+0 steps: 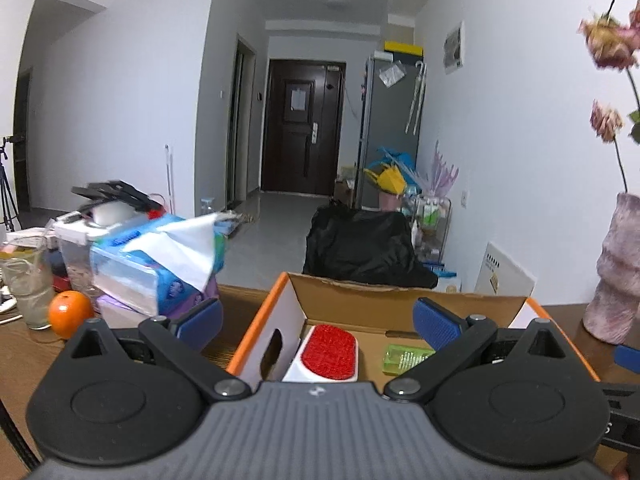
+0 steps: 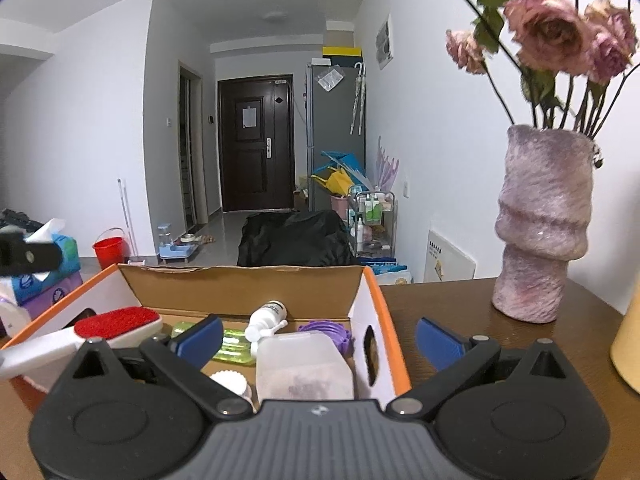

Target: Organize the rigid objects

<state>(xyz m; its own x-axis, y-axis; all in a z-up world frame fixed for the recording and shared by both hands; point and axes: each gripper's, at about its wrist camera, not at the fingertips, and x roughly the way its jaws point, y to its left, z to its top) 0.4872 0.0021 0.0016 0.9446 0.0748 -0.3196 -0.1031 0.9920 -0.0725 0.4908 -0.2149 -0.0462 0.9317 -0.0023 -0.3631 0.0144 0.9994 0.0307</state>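
Two grippers spread wide, left gripper (image 1: 318, 322), right gripper (image 2: 320, 338), spray bottle (image 2: 266, 320) right view only

Orange-edged box (image 2: 376, 292); red-faced brush (image 1: 330, 350); mottled pink vase (image 2: 540, 224).

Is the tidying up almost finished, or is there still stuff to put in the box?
Lots looks done: the box already holds the red brush, green case, white bottle, purple thing and a cloudy tub. Both the left gripper and right gripper are open, holding nothing. The orange still sits outside.
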